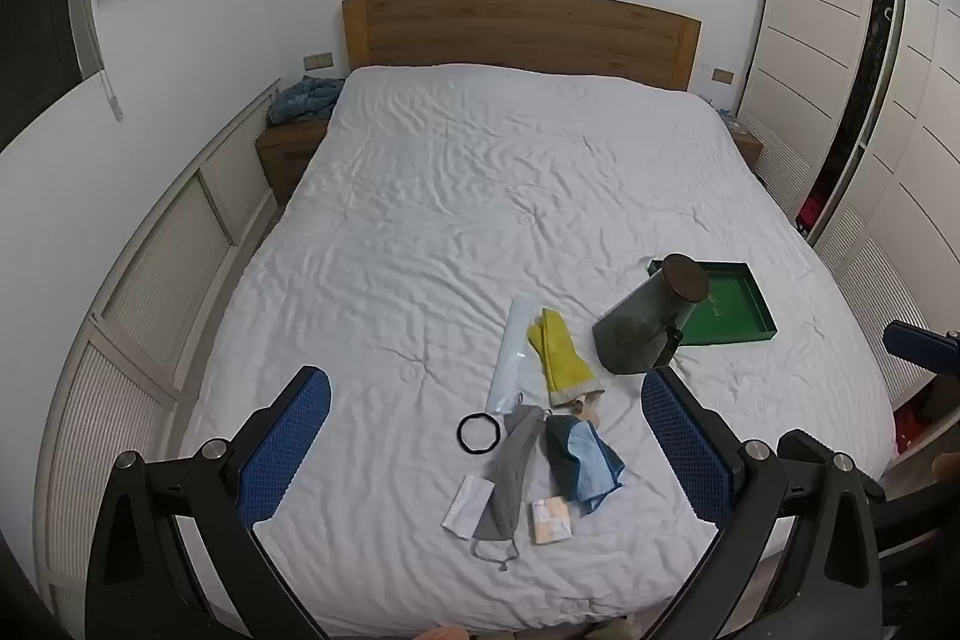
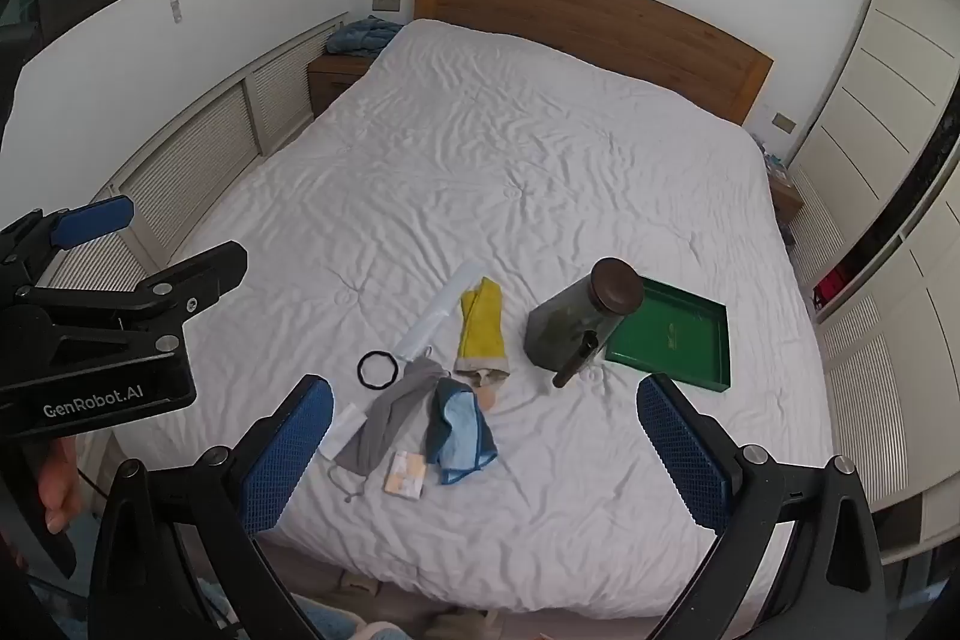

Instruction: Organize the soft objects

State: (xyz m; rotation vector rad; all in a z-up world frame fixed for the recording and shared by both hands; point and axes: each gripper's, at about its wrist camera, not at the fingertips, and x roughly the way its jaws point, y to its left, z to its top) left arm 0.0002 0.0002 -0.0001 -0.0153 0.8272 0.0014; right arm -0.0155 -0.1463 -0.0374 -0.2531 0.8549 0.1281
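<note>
Soft things lie near the foot of a white bed (image 1: 456,196): a yellow rubber glove (image 1: 558,355) (image 2: 480,328), a grey cloth with strings (image 1: 510,472) (image 2: 396,415), a blue cloth (image 1: 585,460) (image 2: 459,430), a black hair band (image 1: 478,433) (image 2: 377,370), a clear plastic sleeve (image 1: 513,352) and two small packets (image 1: 551,520). A green tray (image 1: 729,307) (image 2: 675,334) lies to the right, with a dark jar (image 1: 651,319) (image 2: 579,319) tipped beside it. My left gripper (image 1: 486,436) and right gripper (image 2: 486,430) hover open and empty above the foot of the bed.
A wooden headboard (image 1: 516,31) stands at the far end. Nightstands flank the bed, the left one (image 1: 288,148) bearing a blue cloth pile. Wardrobe doors (image 1: 840,40) line the right side. The left gripper's body shows at the left of the right wrist view (image 2: 108,316).
</note>
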